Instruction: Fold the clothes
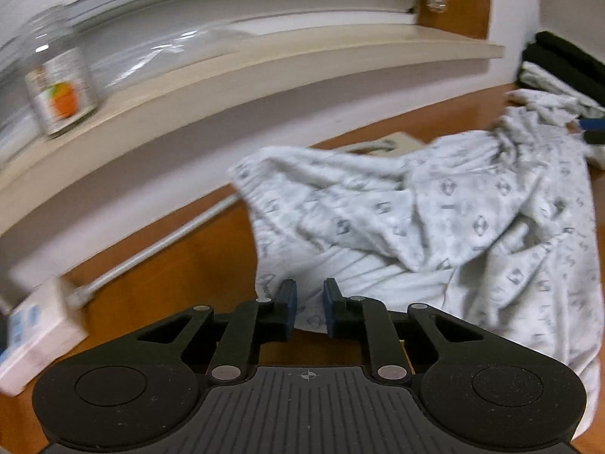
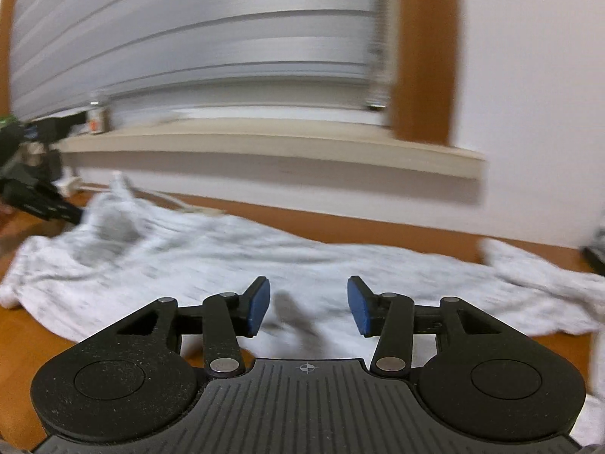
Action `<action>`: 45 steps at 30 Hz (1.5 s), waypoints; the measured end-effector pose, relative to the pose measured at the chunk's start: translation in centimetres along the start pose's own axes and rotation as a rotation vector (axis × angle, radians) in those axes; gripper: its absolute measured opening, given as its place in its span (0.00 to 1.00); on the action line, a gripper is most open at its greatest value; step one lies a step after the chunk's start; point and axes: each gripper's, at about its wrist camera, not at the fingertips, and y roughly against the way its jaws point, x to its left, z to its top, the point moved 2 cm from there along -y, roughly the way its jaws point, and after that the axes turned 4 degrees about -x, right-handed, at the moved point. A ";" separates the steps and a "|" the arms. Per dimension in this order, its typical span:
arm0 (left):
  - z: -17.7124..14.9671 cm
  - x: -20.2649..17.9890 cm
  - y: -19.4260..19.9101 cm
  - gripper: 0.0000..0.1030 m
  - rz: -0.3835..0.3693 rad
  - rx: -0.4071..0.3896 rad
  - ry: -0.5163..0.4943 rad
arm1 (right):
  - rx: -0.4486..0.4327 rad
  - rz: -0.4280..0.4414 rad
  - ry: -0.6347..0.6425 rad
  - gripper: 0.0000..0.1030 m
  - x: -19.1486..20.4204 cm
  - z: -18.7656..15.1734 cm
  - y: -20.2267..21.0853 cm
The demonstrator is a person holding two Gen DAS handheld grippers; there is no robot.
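Observation:
A white garment with a grey pattern (image 1: 435, 219) lies crumpled on the wooden table (image 1: 181, 265). My left gripper (image 1: 310, 310) has its blue pads close together around the garment's near edge, and the cloth rises from it as if lifted. In the right wrist view the same garment (image 2: 264, 265) spreads across the table. My right gripper (image 2: 309, 304) is open just above the cloth, holding nothing. The left gripper (image 2: 41, 200) shows at the far left of that view, at the garment's raised corner.
A window sill (image 1: 264, 64) holds a glass jar with an orange label (image 1: 60, 79). A white box (image 1: 41, 333) and cable lie at the left. Folded dark and light clothes (image 1: 559, 68) are stacked at the far right. A wall runs behind the table.

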 end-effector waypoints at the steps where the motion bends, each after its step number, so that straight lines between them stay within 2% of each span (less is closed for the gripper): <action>1: -0.2 0.3 0.2 0.17 0.016 0.002 0.003 | 0.007 -0.024 -0.007 0.45 -1.1 -0.3 0.4; 4: -0.6 1.1 1.1 0.17 0.042 -0.007 0.020 | 0.041 -0.092 -0.018 0.45 -4.4 -1.5 1.5; 8: 0.9 0.1 3.0 0.21 0.010 -0.143 0.083 | 0.088 -0.187 -0.027 0.46 -8.2 -3.9 2.8; 12: 3.6 -3.1 3.8 0.29 -0.090 -0.263 0.097 | 0.102 -0.217 -0.093 0.46 -10.8 -5.5 4.1; 14: 5.1 -5.7 3.4 0.38 -0.155 -0.301 0.080 | 0.104 -0.235 -0.100 0.49 -11.4 -6.0 4.6; 15: 5.6 -7.3 2.9 0.41 -0.183 -0.301 0.062 | 0.105 -0.246 -0.097 0.52 -11.6 -6.1 4.9; 19: 7.9 -13.7 0.9 0.43 -0.292 -0.302 -0.008 | 0.123 -0.261 -0.079 0.52 -11.6 -6.5 4.8; 22: 9.4 -18.2 -1.1 0.55 -0.357 -0.286 -0.054 | 0.126 -0.256 -0.088 0.52 -11.7 -6.8 4.5; 27: 12.0 -24.0 -5.6 0.58 -0.385 -0.246 -0.120 | 0.098 -0.247 -0.099 0.52 -11.8 -6.5 5.3; 29: 13.2 -26.1 -7.3 0.65 -0.385 -0.233 -0.134 | 0.088 -0.256 -0.101 0.52 -12.1 -6.4 6.1; 35: 17.1 -29.3 -12.5 0.68 -0.429 -0.174 -0.110 | 0.083 -0.318 -0.079 0.54 -13.5 -7.1 8.8; 37: 18.1 -30.7 -14.1 0.69 -0.434 -0.150 -0.114 | 0.083 -0.326 -0.082 0.58 -14.0 -7.6 9.4; 41: 19.8 -33.9 -17.4 0.69 -0.426 -0.095 -0.151 | 0.078 -0.300 -0.102 0.59 -14.9 -8.4 10.2; 43: 20.1 -35.2 -18.8 0.68 -0.395 -0.071 -0.189 | 0.079 -0.275 -0.102 0.59 -15.1 -8.6 10.5; 44: 20.2 -35.5 -19.3 0.61 -0.382 -0.060 -0.207 | 0.080 -0.261 -0.103 0.59 -15.4 -8.7 10.7; 45: 20.2 -35.9 -19.8 0.49 -0.369 -0.049 -0.225 | 0.086 -0.248 -0.104 0.60 -15.6 -8.8 10.8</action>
